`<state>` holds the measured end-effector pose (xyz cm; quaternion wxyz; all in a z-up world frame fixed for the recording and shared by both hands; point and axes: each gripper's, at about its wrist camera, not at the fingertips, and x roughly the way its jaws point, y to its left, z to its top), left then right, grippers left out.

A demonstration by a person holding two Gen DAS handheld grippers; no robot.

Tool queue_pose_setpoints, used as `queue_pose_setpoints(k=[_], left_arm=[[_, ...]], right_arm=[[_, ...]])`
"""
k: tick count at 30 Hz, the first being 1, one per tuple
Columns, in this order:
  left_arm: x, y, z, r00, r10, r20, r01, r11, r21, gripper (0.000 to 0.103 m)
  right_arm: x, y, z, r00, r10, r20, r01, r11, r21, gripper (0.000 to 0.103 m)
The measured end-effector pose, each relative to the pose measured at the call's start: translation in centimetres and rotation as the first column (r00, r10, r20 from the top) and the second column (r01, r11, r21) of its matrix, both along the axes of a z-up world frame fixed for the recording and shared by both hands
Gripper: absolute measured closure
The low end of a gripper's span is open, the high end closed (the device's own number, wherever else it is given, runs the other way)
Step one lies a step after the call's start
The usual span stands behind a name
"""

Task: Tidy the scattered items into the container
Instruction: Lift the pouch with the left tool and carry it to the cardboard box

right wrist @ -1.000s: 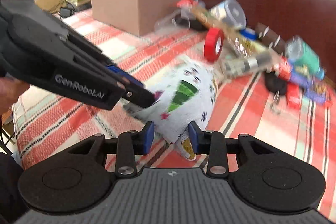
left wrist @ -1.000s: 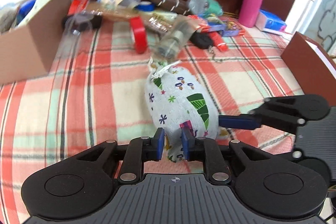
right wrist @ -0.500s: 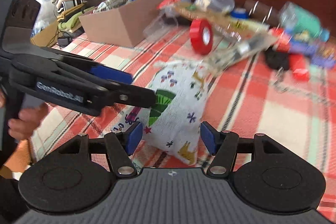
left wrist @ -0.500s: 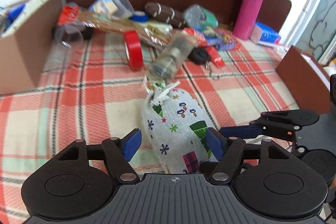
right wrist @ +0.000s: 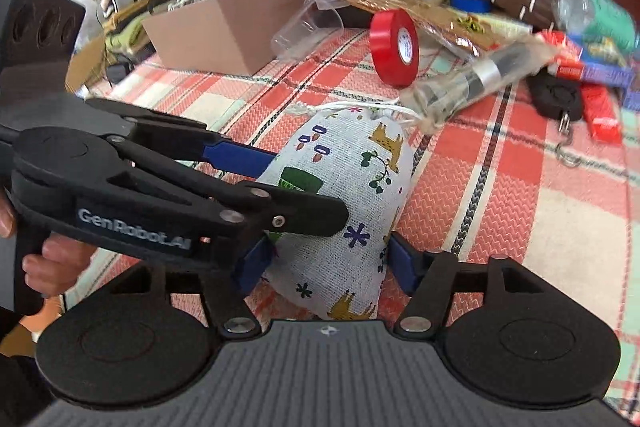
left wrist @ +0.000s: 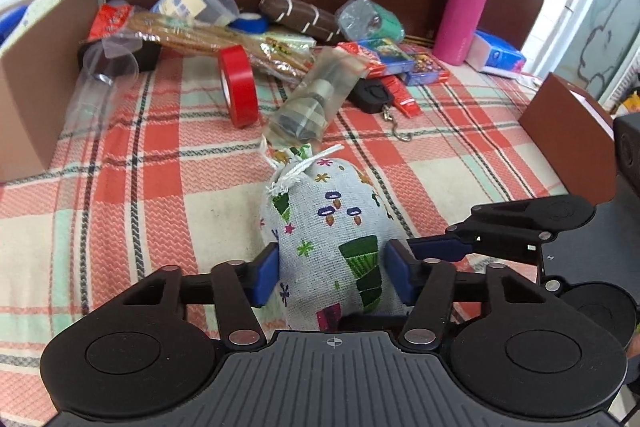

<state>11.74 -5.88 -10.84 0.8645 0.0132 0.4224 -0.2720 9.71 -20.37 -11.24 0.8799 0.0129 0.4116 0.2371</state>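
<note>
- The printed cloth pouch (left wrist: 332, 227) is lying on the checked bedspread (left wrist: 140, 167), tied end aimed at the pile of clutter by the headboard. It's not in the box yet.
- You've got it straddled from both sides. Your left gripper (left wrist: 332, 273) has its blue pads hugging the pouch's lower end, and the jaws are closing on it. Looks like contact, though I can't swear it's a firm pinch.
- Same deal with your right gripper (right wrist: 326, 261): pouch between the pads, jaws closing, touching the fabric.
- Two grippers makes sense I'd guess, since it's a soft lumpy thing that would sag from one.
- The cardboard box (right wrist: 224, 27) sits off to the left, so it's a short carry.
- The red tape roll (left wrist: 238, 91) and bagged bottle (left wrist: 316, 99) sit just past the tied end. Watch the drawstring.
</note>
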Motion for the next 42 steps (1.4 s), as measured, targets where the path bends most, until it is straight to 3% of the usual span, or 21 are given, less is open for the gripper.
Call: queue_pose_setpoints(k=[5,10,18,23,26,30,37,42], left_arm=[[-1.9,2.1,2.6,0.997,0.032,0.065,-0.032,0.999,-0.007,0.05],[-2.6,6.3,7.7,0.978,0.103,0.183,-0.098,0.995,-0.038,0.05],[-0.9,15.1,18.0,0.897,0.234,0.375,-0.222,0.972,-0.076,0.05],[3.0,20.9,23.4,0.848,0.29,0.444,-0.288,0.955,-0.074,0.05],[5.7,24.4,25.1,0.815,0.323,0.48,-0.327,0.942,-0.079,0.05],[10.0,29.2,24.7,0.795,0.372,0.478,-0.379,0.921,-0.086,0.05],[18.3,36.3,19.4,0.819,0.41,0.401,-0.438,0.899,-0.022,0.055],[23.2,39.3,15.5,0.838,0.421,0.346,-0.436,0.899,-0.039,0.057]], right_arm=[[-1.4,1.6,2.2,0.999,0.022,0.027,-0.021,1.0,-0.01,0.043],[-1.1,5.0,6.8,0.989,0.077,0.127,-0.075,0.997,-0.02,0.043],[2.8,13.1,16.2,0.943,0.165,0.288,-0.171,0.985,-0.004,0.043],[7.4,18.8,21.1,0.919,0.178,0.353,-0.2,0.979,0.027,0.043],[10.6,22.3,23.0,0.904,0.18,0.387,-0.21,0.977,0.038,0.043],[15.3,26.7,23.3,0.903,0.178,0.392,-0.222,0.972,0.071,0.043],[23.5,32.9,18.5,0.941,0.156,0.299,-0.205,0.968,0.142,0.045],[28.1,35.2,14.9,0.961,0.135,0.24,-0.168,0.978,0.12,0.045]])
